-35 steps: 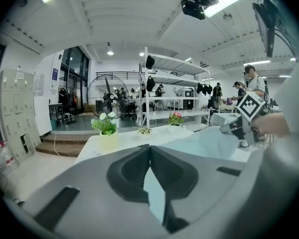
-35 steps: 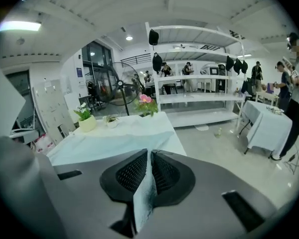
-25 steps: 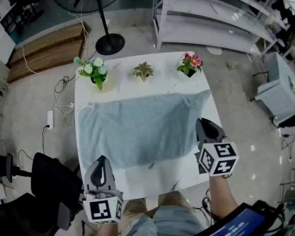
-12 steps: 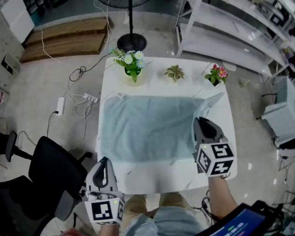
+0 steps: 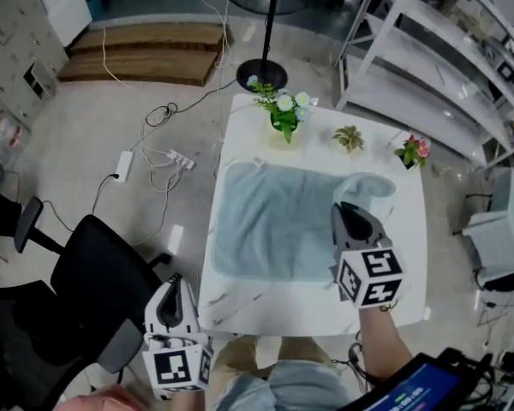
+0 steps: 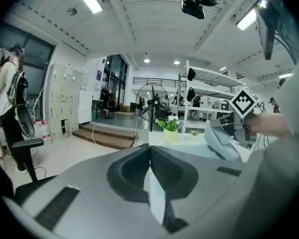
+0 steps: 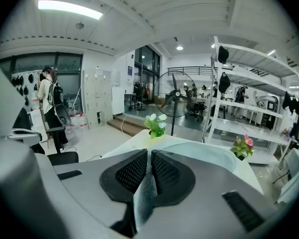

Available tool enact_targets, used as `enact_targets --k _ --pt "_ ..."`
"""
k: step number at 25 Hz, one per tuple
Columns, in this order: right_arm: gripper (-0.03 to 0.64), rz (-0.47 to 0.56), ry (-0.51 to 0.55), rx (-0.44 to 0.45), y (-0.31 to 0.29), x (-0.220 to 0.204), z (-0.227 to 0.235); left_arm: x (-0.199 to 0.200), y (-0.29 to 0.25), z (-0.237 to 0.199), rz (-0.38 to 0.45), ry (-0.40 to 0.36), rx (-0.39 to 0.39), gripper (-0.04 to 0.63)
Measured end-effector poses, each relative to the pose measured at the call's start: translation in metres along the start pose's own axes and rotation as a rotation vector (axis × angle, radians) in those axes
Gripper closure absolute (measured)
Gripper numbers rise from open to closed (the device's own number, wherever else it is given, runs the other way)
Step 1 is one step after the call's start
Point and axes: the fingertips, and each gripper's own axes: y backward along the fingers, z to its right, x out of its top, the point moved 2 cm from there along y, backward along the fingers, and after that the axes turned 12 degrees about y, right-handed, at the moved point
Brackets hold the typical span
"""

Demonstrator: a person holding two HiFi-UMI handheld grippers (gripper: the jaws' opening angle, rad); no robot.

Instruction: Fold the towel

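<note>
While the right gripper (image 5: 339, 211) is clamped on a pinch of the pale blue-grey cloth towel (image 5: 270, 221), the left gripper (image 5: 172, 284) sits off past the table's near left corner. Its jaws are closed together with nothing in them. In the right gripper view you can see a strip of the cloth squeezed between that gripper's ribbed black pads (image 7: 164, 171).

The towel is spread flat over the middle of the white marble-look square table (image 5: 240, 298). Its right end is pulled up off the surface and curls over toward the right gripper.

Stuff crowding the far edge of the table, all in a row:
- a bunch of white flowers with green leaves in a pale pot (image 5: 283, 114), just beyond the towel's far left corner
- a small spiky green plant (image 5: 349, 137) in the middle
- a pot of pink flowers (image 5: 411, 151), close to the lifted end of the towel

Around the table, a black office chair (image 5: 86, 281) sits just beside the left gripper. A white power strip with loose cables (image 5: 176, 157) lies on the floor to the left. A black pedestal fan's round base (image 5: 261, 74) stands right behind the table. White metal shelving (image 5: 428, 67) runs along the right, and low wooden steps (image 5: 146, 54) sit further back.
</note>
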Motion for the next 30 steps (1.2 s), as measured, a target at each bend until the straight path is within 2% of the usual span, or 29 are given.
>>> enact_targets --k 11,17,23,30 --pt "0.575 0.025 0.065 0.124 -0.045 0.042 -0.088 0.005 0.023 -0.069 0.015 0.056 0.098 0.588" --pt "0.575 0.025 0.099 0.19 -0.064 0.051 -0.129 0.003 0.03 -0.095 0.018 0.081 0.141 0.588" --pt "0.565 -0.058 0.108 0.287 -0.096 0.02 -0.172 0.001 0.038 -0.107 0.008 0.098 0.155 0.588" --pt "0.557 -0.179 0.155 0.349 -0.131 -0.03 -0.213 -0.029 0.043 -0.116 -0.04 0.12 0.162 0.588"
